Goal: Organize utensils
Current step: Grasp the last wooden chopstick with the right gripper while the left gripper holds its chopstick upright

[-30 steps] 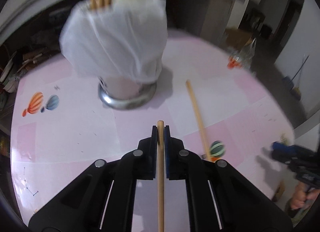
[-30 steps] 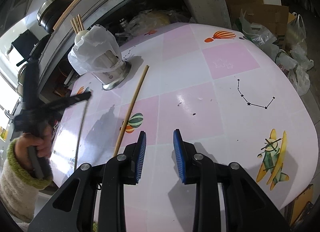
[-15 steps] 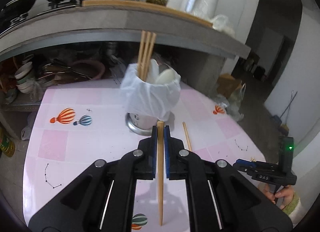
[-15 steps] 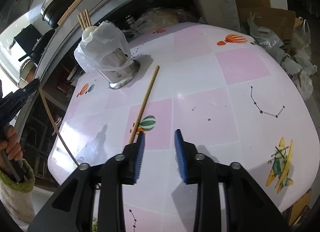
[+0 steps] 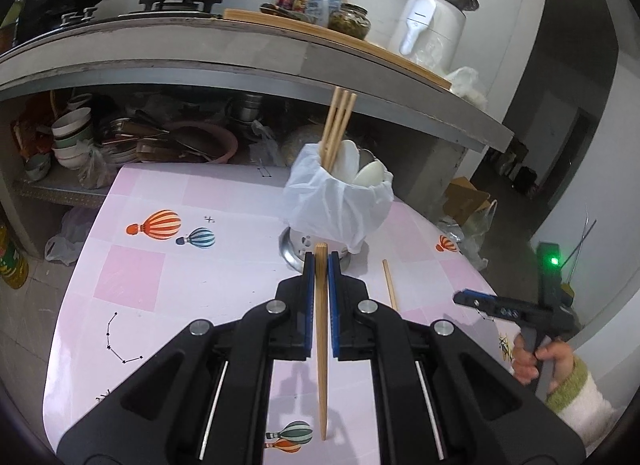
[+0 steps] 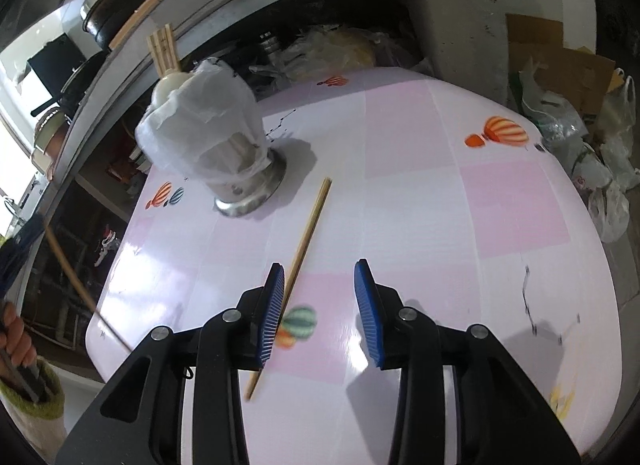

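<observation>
In the left wrist view, the left gripper at lower centre was clamped on a wooden chopstick, its long axis running along the fingers; the bag-lined utensil holder stood just beyond, mid-frame. In the right wrist view, the right gripper, its jaws just having widened with nothing between them, hovered over the pink bench; a loose chopstick lay diagonally, passing the left pad towards the holder at upper left, nearer this hand. Only this view showed its full length.
</observation>
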Motion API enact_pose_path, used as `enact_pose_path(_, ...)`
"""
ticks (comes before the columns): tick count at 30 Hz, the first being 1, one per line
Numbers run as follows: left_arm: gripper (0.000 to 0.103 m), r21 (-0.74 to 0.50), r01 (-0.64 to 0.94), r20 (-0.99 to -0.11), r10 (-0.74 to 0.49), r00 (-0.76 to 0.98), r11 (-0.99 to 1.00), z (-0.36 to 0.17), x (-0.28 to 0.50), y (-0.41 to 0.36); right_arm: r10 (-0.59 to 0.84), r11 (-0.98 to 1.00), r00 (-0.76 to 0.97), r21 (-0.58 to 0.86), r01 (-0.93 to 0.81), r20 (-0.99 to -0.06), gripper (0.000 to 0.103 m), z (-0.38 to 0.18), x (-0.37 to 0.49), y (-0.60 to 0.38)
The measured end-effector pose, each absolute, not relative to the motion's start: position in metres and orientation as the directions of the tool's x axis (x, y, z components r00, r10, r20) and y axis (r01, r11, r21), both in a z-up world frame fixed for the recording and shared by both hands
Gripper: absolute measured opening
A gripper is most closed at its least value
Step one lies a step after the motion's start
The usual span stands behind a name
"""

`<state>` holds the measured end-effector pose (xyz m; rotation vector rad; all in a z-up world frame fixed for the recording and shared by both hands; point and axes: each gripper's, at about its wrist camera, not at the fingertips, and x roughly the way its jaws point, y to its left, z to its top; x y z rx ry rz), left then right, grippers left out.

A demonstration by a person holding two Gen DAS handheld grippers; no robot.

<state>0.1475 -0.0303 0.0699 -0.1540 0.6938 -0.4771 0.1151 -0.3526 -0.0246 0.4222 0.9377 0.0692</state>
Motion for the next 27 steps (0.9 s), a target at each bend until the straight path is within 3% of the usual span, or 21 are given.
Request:
enact_pose_path(8,0.006,-0.324,0.340,-0.569,-0.469,0.676,0.883,0.065,0.152,-0.013,0.282,0.910,0.510,0.395,0.125,-0.812,0.036,-0.050,0.194,-0.350)
enact_pose_path(13,0.006,-0.333,0.335,-0.567,-0.471,0.676,0.882,0.064,0.152,-0.008,0.282,0.915,0.452,0.379,0.139,-0.846,0.030,-0.073,0.237,-0.342)
enact_pose_path(19,0.006,-0.334,0.330,-0.564,-0.468,0.681,0.883,0.063,0.154,-0.004,0.198,0.951,0.415,0.277,0.140,-0.888,0.028,-0.084,0.260,-0.327)
enact_pose_path(27,0.006,-0.337,0.325,-0.565,-0.466,0.680,0.884,0.062,0.156,-0.002,0.074,0.988,0.420,0.123,0.092,-0.904,0.019,-0.083,0.259,-0.313)
